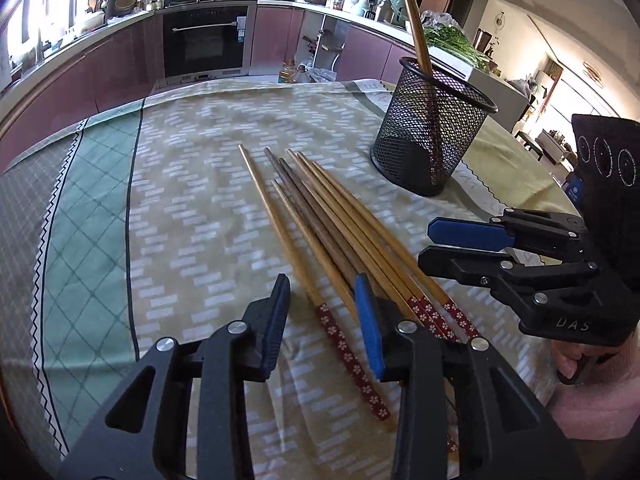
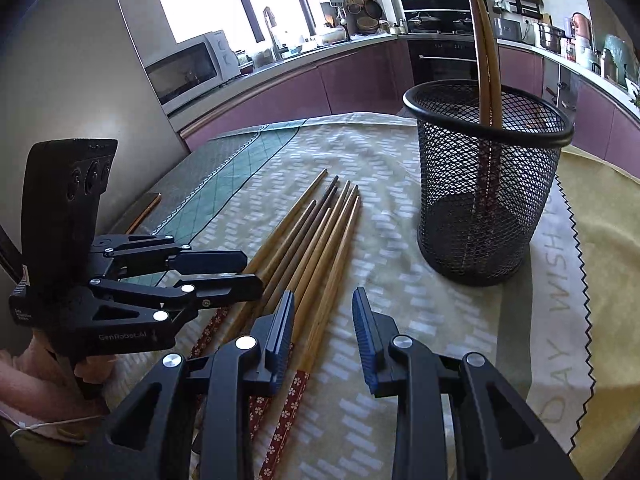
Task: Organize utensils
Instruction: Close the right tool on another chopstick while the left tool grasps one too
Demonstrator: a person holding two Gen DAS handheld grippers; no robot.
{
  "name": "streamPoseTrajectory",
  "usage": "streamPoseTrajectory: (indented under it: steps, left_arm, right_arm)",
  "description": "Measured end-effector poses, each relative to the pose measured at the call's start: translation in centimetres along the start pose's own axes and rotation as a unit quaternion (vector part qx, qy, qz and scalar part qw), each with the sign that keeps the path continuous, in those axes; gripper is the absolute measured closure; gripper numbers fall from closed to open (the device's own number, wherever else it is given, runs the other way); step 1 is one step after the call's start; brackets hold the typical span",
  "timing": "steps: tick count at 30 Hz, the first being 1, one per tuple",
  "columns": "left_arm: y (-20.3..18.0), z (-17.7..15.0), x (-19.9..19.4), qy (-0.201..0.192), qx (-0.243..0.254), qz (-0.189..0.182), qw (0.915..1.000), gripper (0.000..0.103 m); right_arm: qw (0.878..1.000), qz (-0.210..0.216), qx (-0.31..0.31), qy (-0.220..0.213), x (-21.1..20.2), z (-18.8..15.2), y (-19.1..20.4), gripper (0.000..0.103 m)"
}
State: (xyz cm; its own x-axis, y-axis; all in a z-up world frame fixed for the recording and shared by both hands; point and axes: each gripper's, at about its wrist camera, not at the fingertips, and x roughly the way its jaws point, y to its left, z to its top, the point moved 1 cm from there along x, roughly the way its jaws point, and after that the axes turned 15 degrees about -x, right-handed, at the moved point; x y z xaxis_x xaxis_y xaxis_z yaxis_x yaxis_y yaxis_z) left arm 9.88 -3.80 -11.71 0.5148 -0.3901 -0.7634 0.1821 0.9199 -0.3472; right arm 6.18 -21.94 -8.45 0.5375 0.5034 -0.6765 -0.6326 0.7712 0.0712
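Several wooden chopsticks [image 1: 320,220] with red flowered handles lie side by side on the tablecloth; they also show in the right wrist view [image 2: 316,236]. A black mesh holder [image 1: 432,128] stands upright behind them with two chopsticks [image 1: 418,28] leaning inside; the holder also shows in the right wrist view [image 2: 488,176]. My left gripper [image 1: 324,320] is open and empty, low over the handle ends, one chopstick lying between its fingers. My right gripper [image 2: 324,332] is open and empty, over the right edge of the bundle. Each gripper appears in the other's view, left [image 2: 240,272] and right [image 1: 436,246].
The table [image 1: 200,160] carries a patterned beige cloth with a green border at the left and a yellow cloth [image 2: 600,260] at the right. Kitchen counters, an oven [image 1: 206,40] and a microwave [image 2: 188,68] stand behind the table.
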Motion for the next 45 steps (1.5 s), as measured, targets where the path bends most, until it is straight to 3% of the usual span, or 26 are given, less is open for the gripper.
streamPoseTrajectory:
  steps: [23,26,30,39,45]
  left_arm:
    - [0.1,2.7,2.1,0.011,0.013,0.044,0.9989,0.081]
    - [0.1,3.2,2.4,0.012,0.013,0.048,0.9987,0.082]
    - [0.1,3.5,2.6,0.009,0.006,0.055,0.9984,0.088]
    - [1.2,3.0,1.8,0.003,-0.041,0.036,0.9985,0.094]
    - [0.9,1.9,0.0,0.001,-0.036,0.010,0.9993,0.095]
  right_arm:
    - [0.997,-0.049,-0.030,0.052,3.0,1.5,0.2,0.078]
    - [0.997,-0.054,-0.029,0.054,3.4,1.8,0.0,0.082]
    - [0.997,-0.052,-0.018,0.051,3.4,1.8,-0.4,0.095]
    - [0.999,-0.036,0.011,0.027,2.0,1.3,-1.1,0.097]
    - [1.000,-0.017,-0.009,0.017,0.9,1.4,-0.3,0.097]
